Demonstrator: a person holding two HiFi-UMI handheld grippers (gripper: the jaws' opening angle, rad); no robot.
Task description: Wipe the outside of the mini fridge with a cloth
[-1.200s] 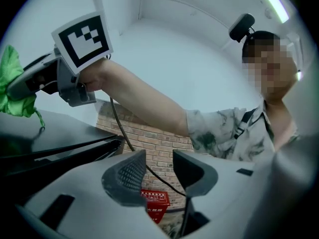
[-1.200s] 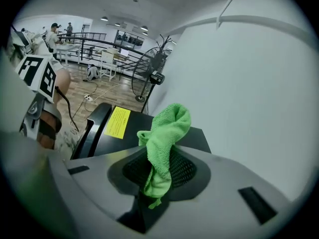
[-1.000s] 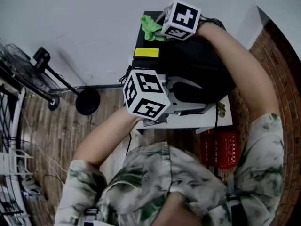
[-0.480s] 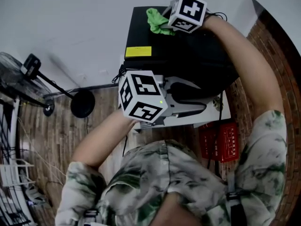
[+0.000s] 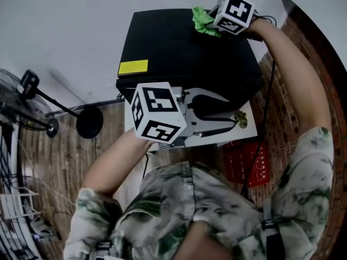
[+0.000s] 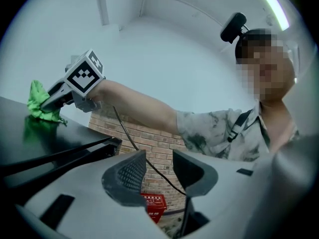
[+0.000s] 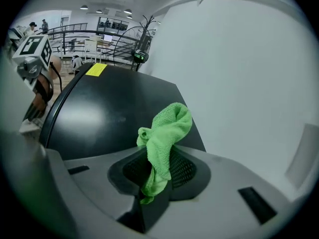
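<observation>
The black mini fridge (image 5: 179,53) stands against a white wall, a yellow label (image 5: 133,66) near its front left corner. My right gripper (image 5: 212,24) is shut on a green cloth (image 5: 203,19) that rests on the fridge top near its back edge. In the right gripper view the cloth (image 7: 164,133) hangs bunched between the jaws of the right gripper (image 7: 159,168), above the glossy fridge top (image 7: 109,108). My left gripper (image 5: 230,122) hovers at the fridge's front, open and holding nothing. In the left gripper view the left gripper (image 6: 155,171) looks along the fridge top (image 6: 30,143) toward the cloth (image 6: 39,103).
A fan on a black stand (image 5: 27,91) with a round base (image 5: 89,121) is at the left on the wood floor. A red crate (image 5: 246,164) sits by the brick surface at the right. A black cable (image 5: 265,91) hangs along the right arm.
The right gripper has dragged the green cloth rightward along the back of the fridge top. The left gripper has stayed at the fridge's front.
</observation>
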